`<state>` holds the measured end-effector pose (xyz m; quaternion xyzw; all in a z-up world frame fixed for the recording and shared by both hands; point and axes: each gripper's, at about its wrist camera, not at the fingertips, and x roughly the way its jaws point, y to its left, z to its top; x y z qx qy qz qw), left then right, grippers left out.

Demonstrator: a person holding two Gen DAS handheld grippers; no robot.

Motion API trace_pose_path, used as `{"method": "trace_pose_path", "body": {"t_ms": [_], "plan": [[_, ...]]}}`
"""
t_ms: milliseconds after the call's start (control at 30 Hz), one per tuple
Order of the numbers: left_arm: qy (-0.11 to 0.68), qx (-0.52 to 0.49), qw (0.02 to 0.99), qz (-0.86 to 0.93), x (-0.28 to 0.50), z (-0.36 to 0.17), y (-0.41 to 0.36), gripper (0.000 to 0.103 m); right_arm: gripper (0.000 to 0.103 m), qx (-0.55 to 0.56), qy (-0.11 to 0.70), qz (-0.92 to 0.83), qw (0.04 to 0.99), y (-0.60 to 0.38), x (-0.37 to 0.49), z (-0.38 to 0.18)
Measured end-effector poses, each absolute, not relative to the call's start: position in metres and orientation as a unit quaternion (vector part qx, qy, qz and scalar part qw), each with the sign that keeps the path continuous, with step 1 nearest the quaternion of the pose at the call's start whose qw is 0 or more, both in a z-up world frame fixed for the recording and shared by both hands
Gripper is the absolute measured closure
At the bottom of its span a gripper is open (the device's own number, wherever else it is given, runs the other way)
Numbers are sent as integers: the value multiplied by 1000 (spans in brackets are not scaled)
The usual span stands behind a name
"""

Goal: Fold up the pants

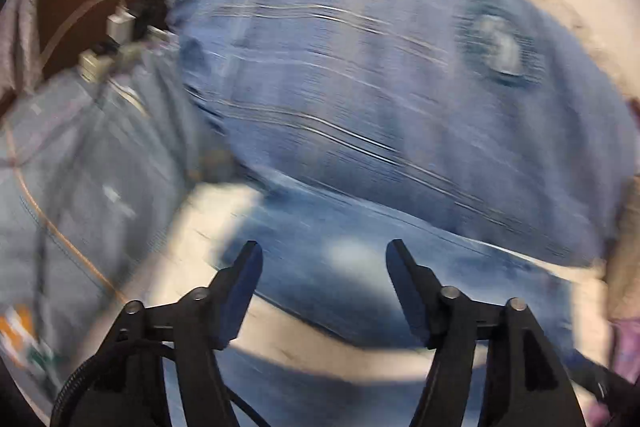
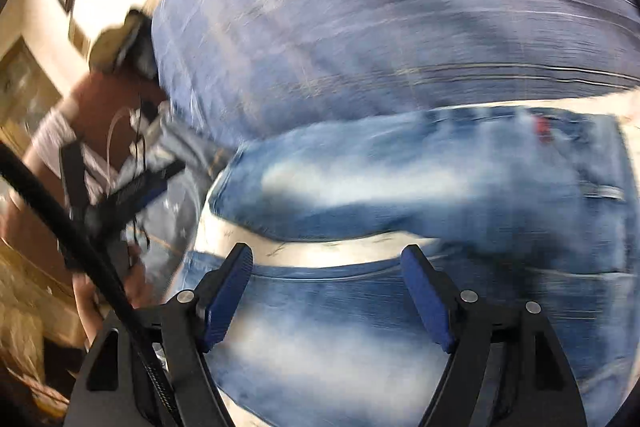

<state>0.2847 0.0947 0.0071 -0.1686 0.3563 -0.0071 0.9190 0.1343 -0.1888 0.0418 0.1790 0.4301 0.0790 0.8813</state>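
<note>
Washed blue jeans [image 2: 400, 187] lie folded on a white table [image 2: 320, 251], with a red tag [image 2: 542, 127] near their right end. My right gripper [image 2: 327, 251] hovers above them, open, with nothing between its blue pads [image 2: 224, 299]. In the left wrist view the jeans [image 1: 340, 291] lie below my left gripper [image 1: 324, 247], which is also open and holds nothing. The right wrist view shows the left gripper [image 2: 156, 183] as a blur at the left. Both pictures are smeared by motion.
A large blue checked cloth [image 1: 360, 87] with a pale patch [image 1: 500, 47] covers the table behind the jeans, also the cloth [image 2: 400, 27] in the right view. A person in light jeans [image 1: 80, 167] stands at the left. A black cable [image 2: 80, 239] crosses the lower left.
</note>
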Motion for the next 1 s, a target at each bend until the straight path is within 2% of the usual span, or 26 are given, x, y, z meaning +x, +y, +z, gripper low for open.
{"method": "trace_pose_path", "body": {"t_ms": [167,367,500,567,700,733,767,800,867,933,1000], "plan": [[387,-230,888,-87,242,-14,40,34,25,217,405,22,888,-258,111,36],[397,-187,890,-122,243,-19,6,34,24,220,426,-108,871,-340,117,49],[428,-191,875,-123,245,-24,3,34,24,247,455,-135,845,-404,167,30],[444,-193,866,-128,255,-21,-2,34,29,226,473,-147,839,-420,197,16],[450,-189,864,-126,268,-22,-5,34,29,222,509,-198,808,-443,243,-16],[450,-191,863,-127,268,-22,-6,34,35,219,521,-194,802,-442,250,-25],[450,-192,862,-129,268,-21,-4,34,51,197,530,-203,799,-437,255,-30],[450,-192,862,-131,268,-20,-4,34,57,183,528,-209,803,-431,254,-28],[448,-195,862,-136,267,-17,-4,34,91,171,511,-196,819,-417,247,-14],[440,-194,866,-138,264,-15,-3,34,93,126,480,-210,842,-395,228,15],[428,-192,873,-138,257,-11,0,34,95,128,445,-185,867,-374,198,43]]}}
